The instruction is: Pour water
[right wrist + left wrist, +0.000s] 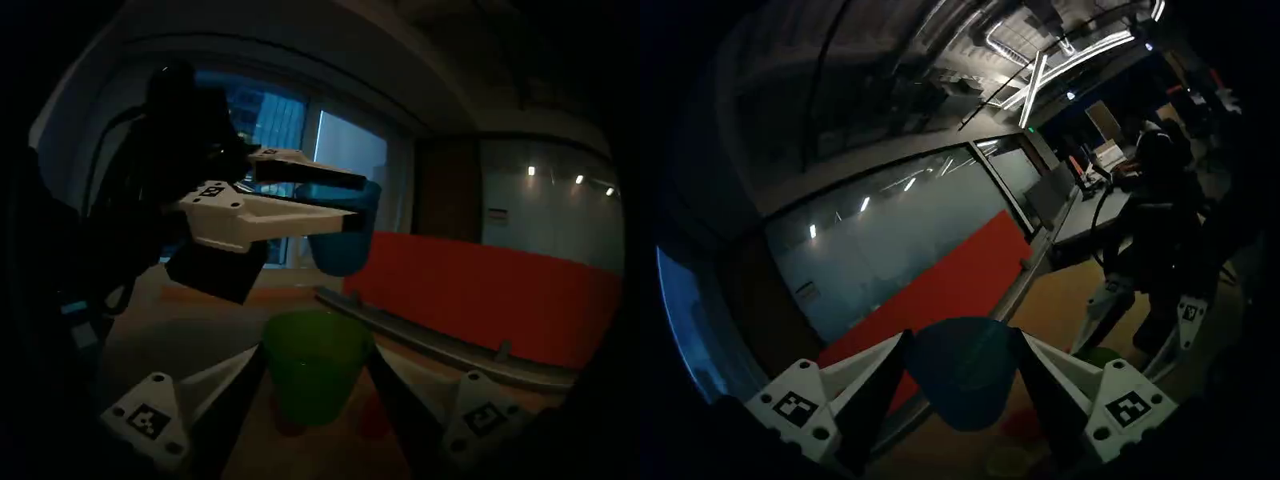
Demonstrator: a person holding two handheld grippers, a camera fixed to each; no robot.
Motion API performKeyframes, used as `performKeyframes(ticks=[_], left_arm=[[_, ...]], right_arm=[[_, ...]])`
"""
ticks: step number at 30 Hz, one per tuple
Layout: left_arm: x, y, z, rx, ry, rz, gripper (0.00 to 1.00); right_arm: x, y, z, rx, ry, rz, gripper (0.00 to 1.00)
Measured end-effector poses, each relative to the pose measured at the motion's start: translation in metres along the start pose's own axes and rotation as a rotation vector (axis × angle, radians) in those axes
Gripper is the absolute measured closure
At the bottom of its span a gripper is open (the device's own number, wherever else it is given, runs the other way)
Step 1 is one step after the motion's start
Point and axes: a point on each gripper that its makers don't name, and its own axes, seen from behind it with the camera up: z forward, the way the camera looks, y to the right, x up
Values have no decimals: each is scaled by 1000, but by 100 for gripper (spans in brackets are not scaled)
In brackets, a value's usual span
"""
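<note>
Left tool [962, 336] is clenched on the blue cup [964, 376], both fingers pressing its wall near the rim. Right tool [316, 350] likewise grips the green cup [316, 388] on opposite sides. In the right gripper view the blue cup hangs higher than the green one and apart from it, roughly upright, both above the table [176, 336].

My read: smooth, tapered plastic, light, thin-walled. Hard squeezing could buckle it, and a loose hold lets the taper slip. I'd hold just under the rim. Water level: cannot tell in this dim light.
</note>
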Motion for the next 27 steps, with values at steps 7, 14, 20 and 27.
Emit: performKeyframes(ticks=[7,14,20,27], left_arm=[[0,0,-2,-23,10,-167,10],[-8,-2,-3,-44,5,-298,10],[-16,-2,-4,-66,6,-387,10],[-29,-2,-10,-55,-11,-399,10]], right_arm=[[3,0,1,0,2,3,0],[3,-1,2,-1,1,1,0],[2,0,3,-1,-2,3,0],[-1,4,2,-8,-11,11,0]])
